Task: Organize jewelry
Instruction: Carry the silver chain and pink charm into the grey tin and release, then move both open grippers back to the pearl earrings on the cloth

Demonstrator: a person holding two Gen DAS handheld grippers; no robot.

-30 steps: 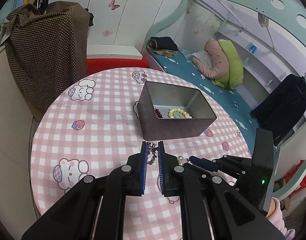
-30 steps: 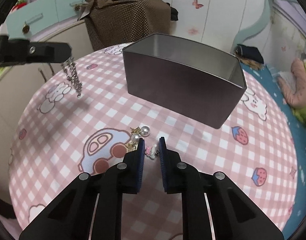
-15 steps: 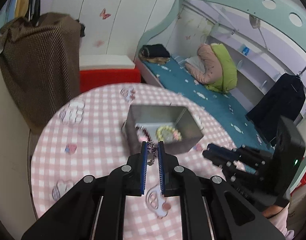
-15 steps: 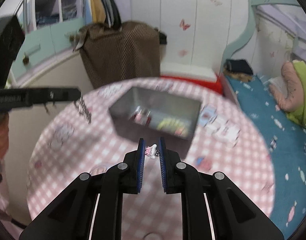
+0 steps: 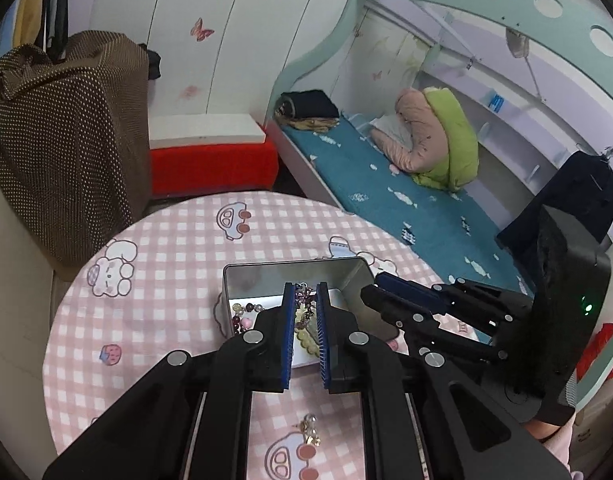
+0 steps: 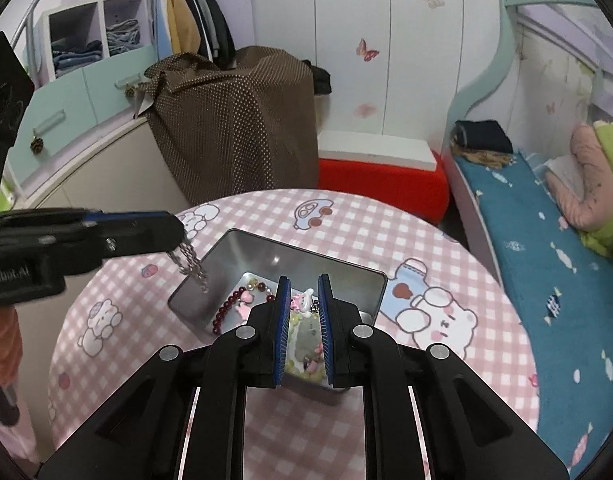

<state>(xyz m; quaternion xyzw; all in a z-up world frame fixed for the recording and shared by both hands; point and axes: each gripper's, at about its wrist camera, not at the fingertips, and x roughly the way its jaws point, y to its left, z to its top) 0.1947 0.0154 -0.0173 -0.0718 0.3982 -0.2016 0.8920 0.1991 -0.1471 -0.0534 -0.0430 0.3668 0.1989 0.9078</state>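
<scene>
Left wrist view: left tool (image 5: 305, 300) clamped on a silver chain (image 5: 302, 293), poised above open metal tin (image 5: 242, 280) at worktop (image 5: 178, 248) centre. Loose pearl earrings (image 5: 309, 432) lying at 6 o'clock from tin, outside it. Risk: chain swinging on release, snagging tin rim or draping over the wall.

Right wrist view: right tool (image 6: 302, 304) pinching small pink-white charm (image 6: 304, 298) over tin interior; red beads (image 6: 226, 308) inside at 9 o'clock. Left tool close at 10 o'clock. Risk: both tools crowding one opening, possibly colliding; charm possibly bouncing out if dropped high.
</scene>
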